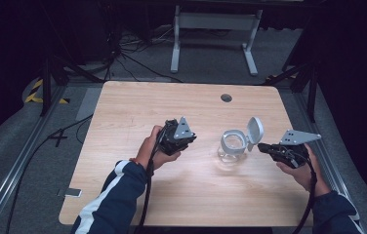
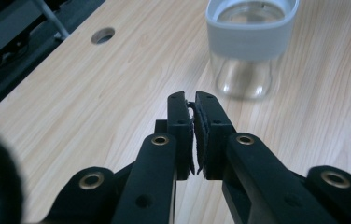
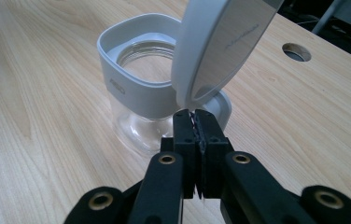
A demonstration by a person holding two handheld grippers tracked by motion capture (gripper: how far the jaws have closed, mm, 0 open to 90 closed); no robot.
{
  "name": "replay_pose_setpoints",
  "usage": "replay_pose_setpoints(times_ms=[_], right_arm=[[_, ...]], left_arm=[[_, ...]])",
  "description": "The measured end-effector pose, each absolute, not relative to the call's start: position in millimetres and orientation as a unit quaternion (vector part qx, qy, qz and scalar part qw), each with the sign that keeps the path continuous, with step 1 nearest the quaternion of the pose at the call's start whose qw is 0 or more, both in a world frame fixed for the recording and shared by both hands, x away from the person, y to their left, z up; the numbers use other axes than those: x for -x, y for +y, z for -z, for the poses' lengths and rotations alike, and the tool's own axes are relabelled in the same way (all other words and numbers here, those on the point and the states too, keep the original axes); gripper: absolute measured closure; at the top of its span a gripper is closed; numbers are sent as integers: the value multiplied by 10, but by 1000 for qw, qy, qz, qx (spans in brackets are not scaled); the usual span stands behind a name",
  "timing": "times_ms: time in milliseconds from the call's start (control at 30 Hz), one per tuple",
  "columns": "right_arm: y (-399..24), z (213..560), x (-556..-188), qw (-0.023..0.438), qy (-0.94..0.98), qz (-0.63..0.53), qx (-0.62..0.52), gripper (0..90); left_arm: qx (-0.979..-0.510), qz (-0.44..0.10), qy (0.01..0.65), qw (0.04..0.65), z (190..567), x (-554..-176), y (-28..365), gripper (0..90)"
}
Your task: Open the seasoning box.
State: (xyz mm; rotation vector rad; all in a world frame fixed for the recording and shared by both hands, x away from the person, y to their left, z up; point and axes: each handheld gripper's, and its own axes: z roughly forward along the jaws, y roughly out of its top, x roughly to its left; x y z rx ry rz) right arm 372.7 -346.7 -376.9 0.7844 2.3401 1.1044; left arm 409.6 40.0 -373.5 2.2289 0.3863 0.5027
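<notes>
Clear glass jar with a grey collar [image 1: 232, 146] sits mid-right on my wooden tabletop [image 1: 137, 107], its grey flip lid [image 1: 254, 130] already up. Both tools are closed and empty: left tool [image 1: 185, 141] well clear, right tool [image 1: 264, 146] at the lid's lower edge. What remains, I can't judge.

The high view looks forward and down from above the person's side, taking in the whole wooden table [image 1: 137, 102] and the floor beyond it at 12 o'clock. The left gripper view rides low on the left tongs [image 2: 193, 100], close to the tabletop, facing the glass jar [image 2: 248, 56] near ahead at 1 o'clock. The right gripper view rides on the right tongs [image 3: 194, 116], very close to the jar and its raised lid [image 3: 220, 46] at 12 o'clock. All three views share the jar and the round hole [image 1: 226, 98] in the table.
</notes>
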Motion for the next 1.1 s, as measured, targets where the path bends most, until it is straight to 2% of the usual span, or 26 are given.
replay_pose_setpoints(times_ms=[567,733,933,967,1033,1100], right_arm=[[-3491,3863,-3539,219,860,-372,-271,850],[-3553,3912,-3479,221,863,-364,-271,837],[-3655,4013,-3401,224,863,-357,-279,749],[-3692,4041,-3375,225,861,-357,-285,704],[-3717,4055,-3360,225,859,-358,-287,685],[-3779,4090,-3321,226,856,-363,-291,643]], left_arm=[[-892,-207,217,337,4183,-3812,1254,790],[-887,-207,242,335,4275,-3737,1511,776],[-884,-214,260,326,4360,-3648,1739,708],[-885,-215,261,321,4372,-3635,1762,665],[-885,-218,264,315,4395,-3613,1807,646],[-885,-219,269,311,4421,-3599,1852,583]])
